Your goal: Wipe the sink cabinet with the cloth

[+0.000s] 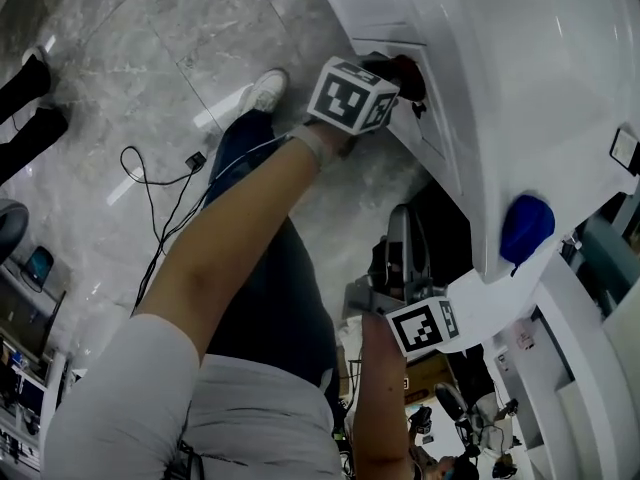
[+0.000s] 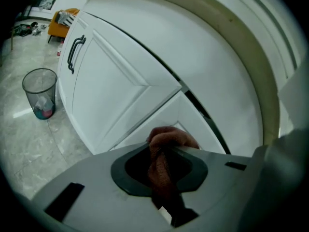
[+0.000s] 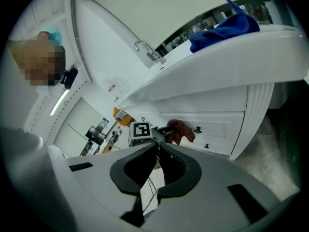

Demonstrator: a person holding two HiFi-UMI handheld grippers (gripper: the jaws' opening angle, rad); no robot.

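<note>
While the right tool [image 3: 157,146] hangs pressed together, left tool [image 2: 159,151] pinching cloth [image 2: 169,137] at sink cabinet [image 2: 120,81].

Left gripper [image 2: 161,148]: jaws closed on the cloth.
Cloth [image 2: 168,138]: reddish-brown, bunched beyond the jaw tips against a white panel.
Sink cabinet [image 2: 120,81]: fills the view ahead; dark handle [image 2: 76,52] far up-left.
Bin [image 2: 40,93]: mesh, left of the jaws, on the floor [image 2: 29,146].

No word or number can be read: the cube [image 1: 352,96] of the left claw [image 1: 400,80] and the cube [image 1: 425,326] of the right claw [image 3: 157,141] carry only black-and-white square patterns, and the small label [image 3: 112,87] on the white wall is too small to read.
</note>
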